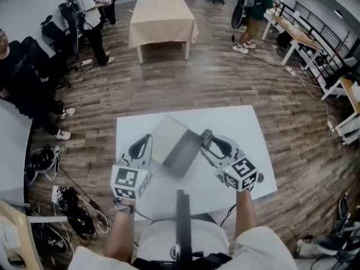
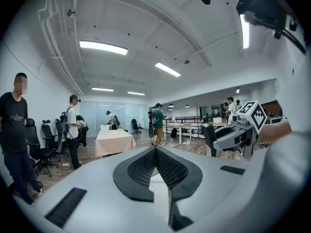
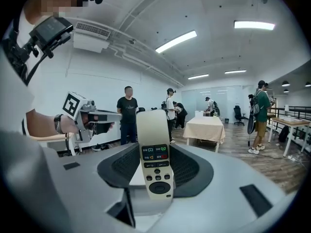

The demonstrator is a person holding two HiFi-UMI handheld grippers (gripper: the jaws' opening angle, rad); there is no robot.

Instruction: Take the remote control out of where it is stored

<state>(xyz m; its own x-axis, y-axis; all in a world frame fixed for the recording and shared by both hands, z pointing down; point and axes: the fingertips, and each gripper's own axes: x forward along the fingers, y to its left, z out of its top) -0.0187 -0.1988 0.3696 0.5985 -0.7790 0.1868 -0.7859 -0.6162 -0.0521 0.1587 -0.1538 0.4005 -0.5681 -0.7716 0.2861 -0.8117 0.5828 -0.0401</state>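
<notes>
**A:** R gripper (image 3: 154, 149): jaws clamped on the remote (image 3: 153, 125), one pad on each long edge. Button side shows in the R gripper view, top end pointing to 12, and the top half sticks out past the tips.

**B:** L gripper (image 2: 155, 149)?

**A:** Jaws together, tips touching, nothing betw. them. It holds nothing.

**B:** Layout in the head view?

**A:** Box (image 1: 171, 139) lies skewed on the white table (image 1: 247, 151), at 12 from the person. L gripper (image 1: 145, 142) is at its 9, R gripper (image 1: 209, 142) at its 3, both just beside it. Both gripper views look level, not down at the table, so both are tipped up.

**B:** Is the remote clear of the box?

**A:** Looks so. In the R gripper view there's no box wall around it. In the head view I can't pick out the remote itself.

**B:** Box open or shut?

**A:** Can't tell. There's a pale part toward 11 and a dark grey part toward 5. Maybe lid & tray, not sure.

**B:** How far along, then?

**A:** My read is the main bit's done: remote is out & held. What's left, if anything, is prob. setting it on the table & letting go, tho the task line doesn't ask for that.
</notes>
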